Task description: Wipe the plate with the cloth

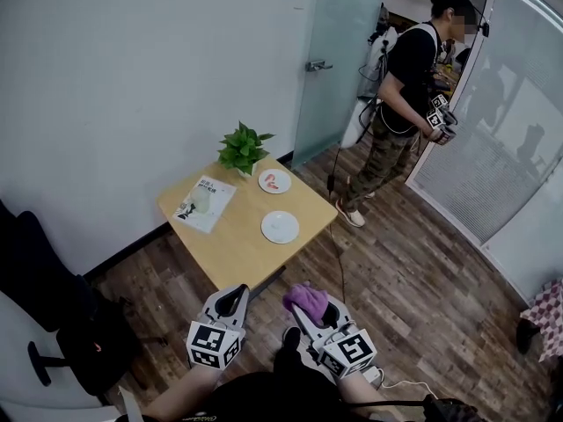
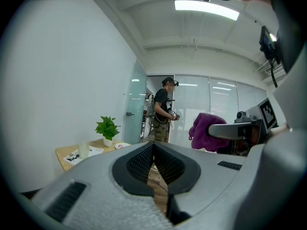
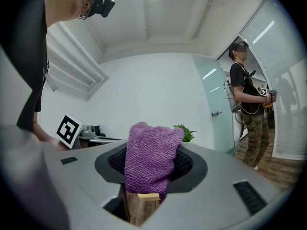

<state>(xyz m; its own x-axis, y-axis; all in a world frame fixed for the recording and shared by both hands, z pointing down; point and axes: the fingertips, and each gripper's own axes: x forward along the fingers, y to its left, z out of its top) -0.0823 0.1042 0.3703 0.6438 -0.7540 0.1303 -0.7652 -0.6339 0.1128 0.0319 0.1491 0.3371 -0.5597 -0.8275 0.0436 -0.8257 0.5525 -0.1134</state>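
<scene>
A purple cloth is bunched between the jaws of my right gripper, which is shut on it; in the right gripper view the cloth fills the space between the jaws. My left gripper is shut with nothing in it, its jaw tips meeting. Both grippers are held short of the wooden table, above the floor. A plain white plate lies on the table's right side. A second white plate with red marks lies farther back.
A potted green plant, a magazine and a pale cup are on the table. A person in a black shirt stands by the glass door holding grippers. A black chair is at left. A cable runs over the wooden floor.
</scene>
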